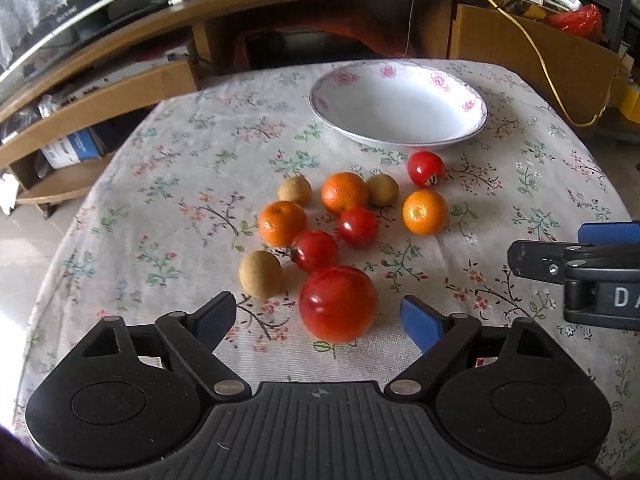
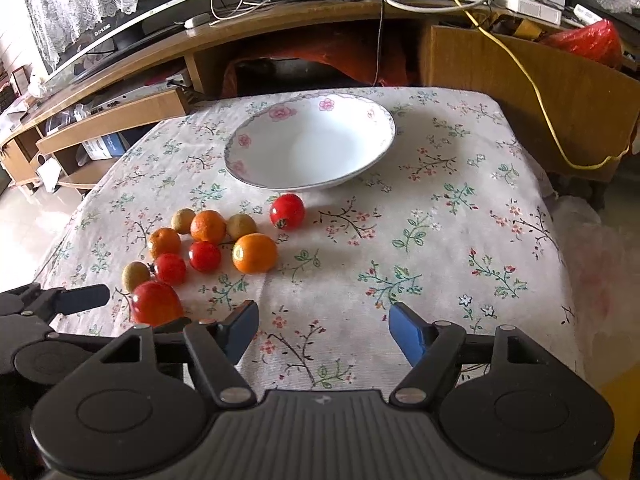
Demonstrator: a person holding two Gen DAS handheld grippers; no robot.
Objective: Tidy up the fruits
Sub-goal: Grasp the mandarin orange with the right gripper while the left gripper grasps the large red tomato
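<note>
On the floral tablecloth (image 1: pixel 168 184), your left gripper (image 1: pixel 318 314) sits spread wide around the big tomato (image 1: pixel 338 303), not clamped. All 10 fruits remain outside the empty bowl (image 1: pixel 400 100). Your right gripper (image 2: pixel 322 330) hangs open, holding nothing.

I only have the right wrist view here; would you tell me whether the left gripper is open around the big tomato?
Observer: Yes, the left gripper is open, and the big tomato appears to sit between its fingers, with a gap on each side.
Operator: Thank you. Is anything else inside that gap?
Observer: No. The nearest longan lies just beyond the dark fingertip, outside the gap.
</note>
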